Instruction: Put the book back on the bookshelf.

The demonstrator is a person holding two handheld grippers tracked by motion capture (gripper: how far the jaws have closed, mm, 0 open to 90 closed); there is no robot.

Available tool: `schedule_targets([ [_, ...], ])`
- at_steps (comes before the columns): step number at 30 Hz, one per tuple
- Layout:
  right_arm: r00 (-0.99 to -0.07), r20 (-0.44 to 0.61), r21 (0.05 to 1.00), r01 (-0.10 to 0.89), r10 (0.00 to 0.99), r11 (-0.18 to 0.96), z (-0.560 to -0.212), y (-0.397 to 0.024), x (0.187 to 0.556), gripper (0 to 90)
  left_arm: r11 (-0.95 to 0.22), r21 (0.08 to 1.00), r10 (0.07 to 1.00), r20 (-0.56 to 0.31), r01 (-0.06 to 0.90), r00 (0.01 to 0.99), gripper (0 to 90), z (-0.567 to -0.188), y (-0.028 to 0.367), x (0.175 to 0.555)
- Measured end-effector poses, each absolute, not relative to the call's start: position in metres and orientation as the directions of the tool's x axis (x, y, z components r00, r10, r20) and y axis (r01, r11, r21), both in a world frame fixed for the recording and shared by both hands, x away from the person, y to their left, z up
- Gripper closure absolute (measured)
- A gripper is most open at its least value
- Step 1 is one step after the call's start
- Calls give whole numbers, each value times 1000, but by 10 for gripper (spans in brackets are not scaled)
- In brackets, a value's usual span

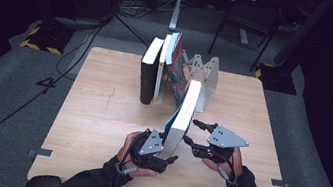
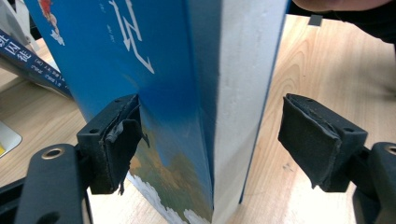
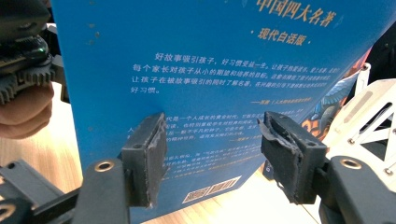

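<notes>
On the wooden tabletop [image 1: 100, 113] a blue book [image 1: 182, 116] stands upright between the left gripper [image 2: 210, 140] and right gripper [image 3: 212, 158], both jaws apart.

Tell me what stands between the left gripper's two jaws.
The blue book stands on edge between them, one pad near its cover, the other clear of it, in the left gripper view.

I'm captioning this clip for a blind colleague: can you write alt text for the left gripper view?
A blue book stands upright on the wooden table between the left gripper's two open black jaws, its white page edges facing the camera. The left pad is at the cover, the right pad stands clear of the book. A dark book spine leans at far left.
</notes>
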State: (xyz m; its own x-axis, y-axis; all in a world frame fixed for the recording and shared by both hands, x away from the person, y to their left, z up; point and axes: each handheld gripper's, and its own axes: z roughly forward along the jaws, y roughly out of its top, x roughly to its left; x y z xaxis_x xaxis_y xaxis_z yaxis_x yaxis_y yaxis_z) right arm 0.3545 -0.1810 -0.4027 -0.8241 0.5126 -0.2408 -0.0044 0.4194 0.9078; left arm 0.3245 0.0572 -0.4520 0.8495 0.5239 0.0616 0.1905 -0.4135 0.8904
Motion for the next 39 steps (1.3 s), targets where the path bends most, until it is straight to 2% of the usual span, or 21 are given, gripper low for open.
schedule_targets([
  [8,-820,-247,900,4,516,437,-410,-176,355,404,-386,890,619,56,242,783,199,-464,47,327],
  [15,-820,-244,898,11,518,440,-413,-172,356,391,-340,906,679,52,251,732,246,-468,43,330],
  [24,-809,-235,899,29,538,437,-415,-172,361,357,-355,906,668,73,231,740,272,-466,44,333],
  [27,-806,-225,902,39,547,429,-416,-173,362,332,-367,898,639,53,244,767,339,-463,51,337],
  [30,-794,-223,905,47,566,422,-417,-175,364,336,-369,895,633,45,250,773,473,-461,57,338],
  [33,-787,-227,905,47,574,422,-418,-177,365,333,-396,887,624,71,237,778,569,-458,69,340],
  [39,-770,-233,901,58,593,430,-420,-193,367,334,-396,880,571,11,264,821,588,-457,86,349],
])
